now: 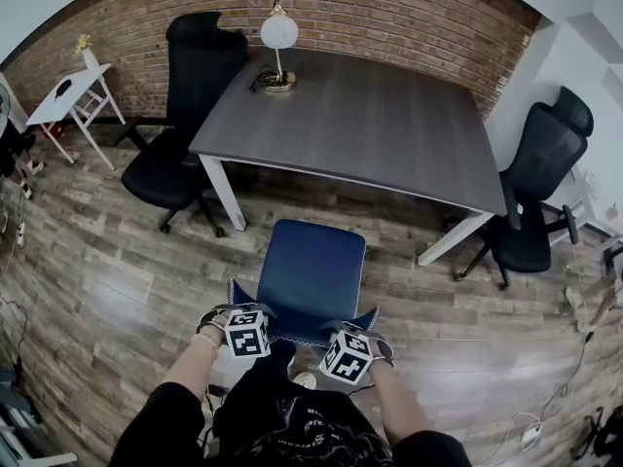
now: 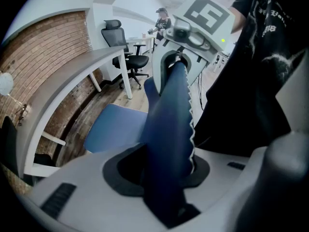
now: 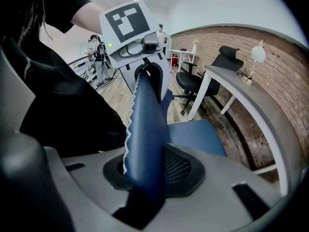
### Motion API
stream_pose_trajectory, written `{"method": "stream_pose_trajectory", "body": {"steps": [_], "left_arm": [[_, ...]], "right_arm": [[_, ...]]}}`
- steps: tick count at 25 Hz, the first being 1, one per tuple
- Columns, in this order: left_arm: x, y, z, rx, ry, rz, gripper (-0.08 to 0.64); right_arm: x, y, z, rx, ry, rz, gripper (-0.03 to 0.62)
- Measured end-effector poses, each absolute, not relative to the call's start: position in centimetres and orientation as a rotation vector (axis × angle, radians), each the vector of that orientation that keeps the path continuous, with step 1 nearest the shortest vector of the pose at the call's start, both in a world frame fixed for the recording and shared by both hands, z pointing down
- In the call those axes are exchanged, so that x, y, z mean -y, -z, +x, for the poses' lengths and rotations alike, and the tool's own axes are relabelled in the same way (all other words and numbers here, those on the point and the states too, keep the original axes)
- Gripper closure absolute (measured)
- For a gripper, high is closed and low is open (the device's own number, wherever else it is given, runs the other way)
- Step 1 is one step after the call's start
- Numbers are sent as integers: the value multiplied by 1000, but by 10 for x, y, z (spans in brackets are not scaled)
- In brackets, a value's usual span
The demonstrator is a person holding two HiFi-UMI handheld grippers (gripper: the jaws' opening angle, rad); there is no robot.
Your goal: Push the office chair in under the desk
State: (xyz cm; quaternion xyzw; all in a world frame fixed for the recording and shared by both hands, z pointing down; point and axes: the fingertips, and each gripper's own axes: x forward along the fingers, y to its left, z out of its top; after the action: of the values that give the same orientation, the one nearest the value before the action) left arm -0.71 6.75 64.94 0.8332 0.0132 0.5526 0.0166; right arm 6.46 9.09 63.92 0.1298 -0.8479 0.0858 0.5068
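Now at the push step proper, judging by grip and layout. Found left tool point(image 1: 245, 331) clenched on the top edge of the backrest point(image 2: 171, 110) of the blue office chair point(image 1: 313, 266), toward its left corner. Found right tool point(image 1: 348, 354) clenched on the same edge toward the right corner. Confirmed in both gripper views: blue padded edge with white zigzag stitching between the pads, pads pressing on either face. Located chair on the wood floor point(image 1: 117, 290), seat facing the desk point(image 1: 370, 125), front of seat near the desk's near edge but, from the head view, not yet beneath the top. Judged task as begun, most of the travel left.

Next move, as a judgement: push level and evenly through both tools, straight into the gap between the white legs point(image 1: 226, 191) of the desk. Keep both sides matched to avoid swinging the seat toward either leg. Ease off before backrest meets desk edge.

Writing: none legible. Saw only a black-and-white square pattern on each marker cube point(image 3: 126, 19), not text. Made out pale print on the person's dark shirt point(image 2: 270, 18), too distorted to read. Found no brand mark on chair, desk or lamp point(image 1: 279, 35).
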Motion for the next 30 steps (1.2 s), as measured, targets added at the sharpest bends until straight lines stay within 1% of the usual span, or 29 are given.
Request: {"method": "stream_pose_trajectory", "body": {"steps": [30], "left_arm": [[-33, -649, 3, -30, -1716, 2605, 417]], "right_arm": [[-57, -639, 75, 2046, -201, 320, 494]]}}
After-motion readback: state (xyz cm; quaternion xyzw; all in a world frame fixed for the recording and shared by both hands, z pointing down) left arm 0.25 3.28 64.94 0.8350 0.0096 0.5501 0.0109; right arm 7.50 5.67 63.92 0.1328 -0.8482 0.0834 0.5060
